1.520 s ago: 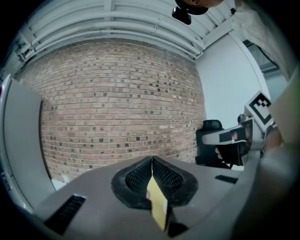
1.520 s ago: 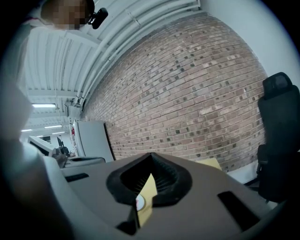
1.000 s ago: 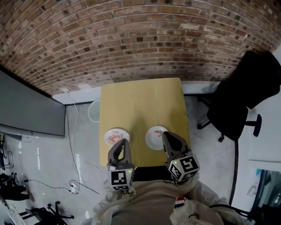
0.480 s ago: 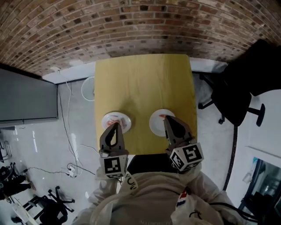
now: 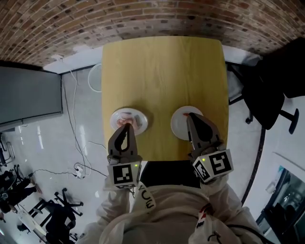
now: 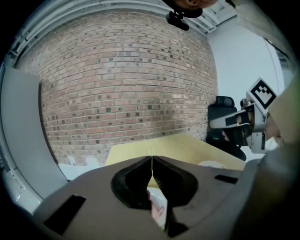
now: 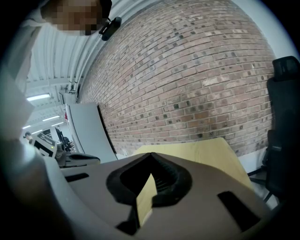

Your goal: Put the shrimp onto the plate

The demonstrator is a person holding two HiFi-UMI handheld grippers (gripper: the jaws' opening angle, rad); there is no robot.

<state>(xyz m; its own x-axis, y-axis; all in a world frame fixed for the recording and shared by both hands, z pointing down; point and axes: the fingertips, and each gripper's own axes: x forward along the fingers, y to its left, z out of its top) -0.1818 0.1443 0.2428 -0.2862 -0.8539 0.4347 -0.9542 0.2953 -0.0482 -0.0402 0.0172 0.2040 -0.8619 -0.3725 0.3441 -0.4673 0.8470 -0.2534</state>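
Note:
Two white plates sit near the front edge of a yellow table (image 5: 162,71). The left plate (image 5: 138,116) holds pink shrimp (image 5: 125,115); through the left gripper's jaws I see that plate (image 6: 159,208) just below. The right plate (image 5: 178,125) shows a small red bit (image 5: 185,115) at its far rim. My left gripper (image 5: 127,125) (image 6: 152,158) hangs over the left plate's near rim, shut and empty. The right gripper (image 5: 190,116) (image 7: 151,154) hangs over the right plate, its jaws meeting at the tip with nothing between them.
A black office chair (image 5: 271,86) stands right of the table. A grey panel (image 5: 28,95) and floor cables (image 5: 78,169) lie to the left, and a brick wall (image 5: 143,14) runs behind. The far half of the table is bare wood.
Both grippers have come down and forward, from short of the plates to over them. The head camera has tipped, so the table fills more of the view.

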